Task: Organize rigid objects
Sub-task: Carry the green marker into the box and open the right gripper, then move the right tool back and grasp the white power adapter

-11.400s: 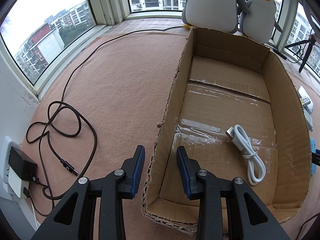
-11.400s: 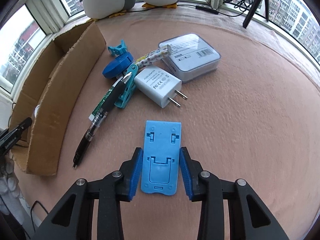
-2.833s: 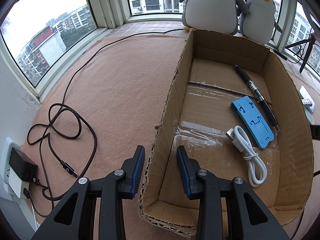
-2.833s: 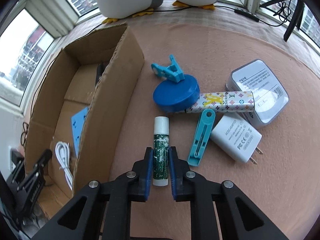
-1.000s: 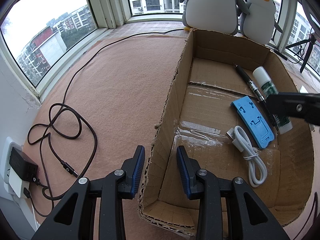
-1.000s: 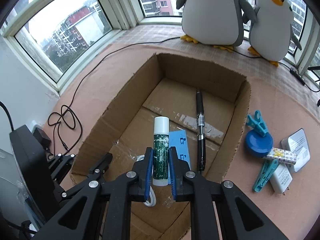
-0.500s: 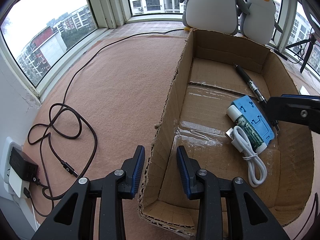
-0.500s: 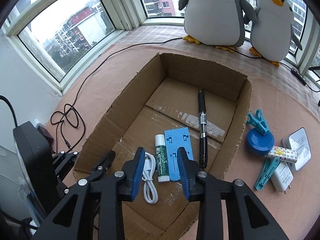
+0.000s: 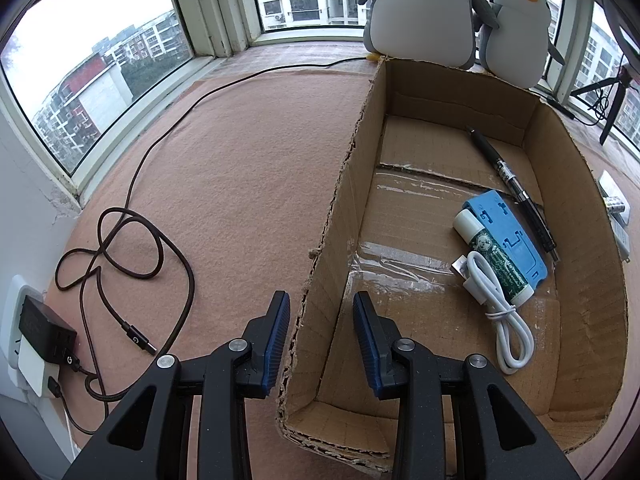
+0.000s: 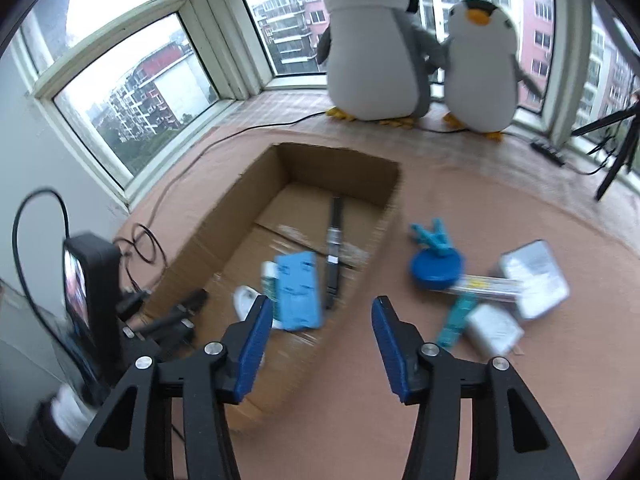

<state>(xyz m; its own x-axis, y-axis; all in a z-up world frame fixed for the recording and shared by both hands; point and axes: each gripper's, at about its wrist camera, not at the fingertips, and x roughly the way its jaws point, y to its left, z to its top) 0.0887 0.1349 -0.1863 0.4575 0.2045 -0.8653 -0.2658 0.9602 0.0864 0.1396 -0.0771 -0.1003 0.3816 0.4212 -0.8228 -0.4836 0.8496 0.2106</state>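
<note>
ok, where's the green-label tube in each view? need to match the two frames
Left wrist: green-label tube lies right of centre in the cardboard box, between the white cable and the blue stand.
Right wrist: blurred, left of centre, at the stand's left edge.
Shared landmark: the black pen right of the stand.

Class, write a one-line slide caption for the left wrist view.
Open left claw straddles the box wall; pen, stand, balm, cable inside.

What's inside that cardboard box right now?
In the cardboard box: a black pen, blue stand, green-labelled tube and white cable. The nearest wall hides the floor strip behind it.
</note>
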